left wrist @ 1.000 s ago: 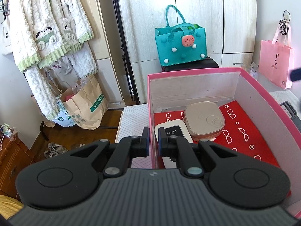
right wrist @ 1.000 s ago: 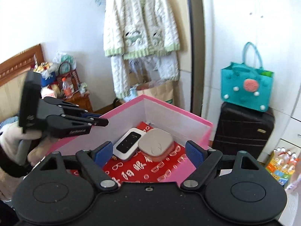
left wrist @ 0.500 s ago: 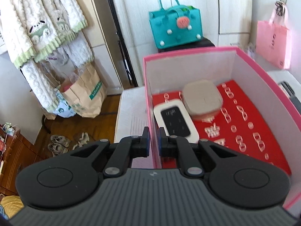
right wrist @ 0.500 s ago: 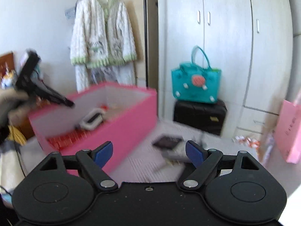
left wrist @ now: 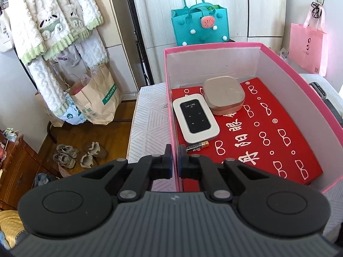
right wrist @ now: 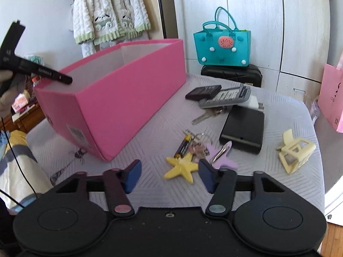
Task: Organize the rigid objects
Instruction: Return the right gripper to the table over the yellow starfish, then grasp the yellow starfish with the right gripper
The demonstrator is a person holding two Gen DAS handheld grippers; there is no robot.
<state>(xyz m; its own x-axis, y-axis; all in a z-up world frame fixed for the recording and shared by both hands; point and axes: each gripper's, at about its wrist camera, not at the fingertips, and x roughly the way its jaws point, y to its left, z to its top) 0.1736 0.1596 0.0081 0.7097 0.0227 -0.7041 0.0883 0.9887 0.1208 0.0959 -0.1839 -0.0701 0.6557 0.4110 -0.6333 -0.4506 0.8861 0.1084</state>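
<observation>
Since a second ago our right gripper (right wrist: pixel 169 176) has swung off the pink box (right wrist: pixel 120 98) and dropped toward the clutter, jaws closing with nothing between them yet; our left gripper (left wrist: pixel 175 160) is clenched on the box's near-left wall. We judge the yellow star charm (right wrist: pixel 182 168), lying just beyond the right fingers on the keyring (right wrist: pixel 199 147), light, stiff, best pinched across its body; the battery (right wrist: pixel 183 146) may roll. Quilted grey surface (right wrist: pixel 150 132); wardrobe (right wrist: pixel 257 21) far behind.

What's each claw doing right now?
Left claw: shut on the pink box wall.
Right claw: closing, holding nothing, above the yellow star.
</observation>
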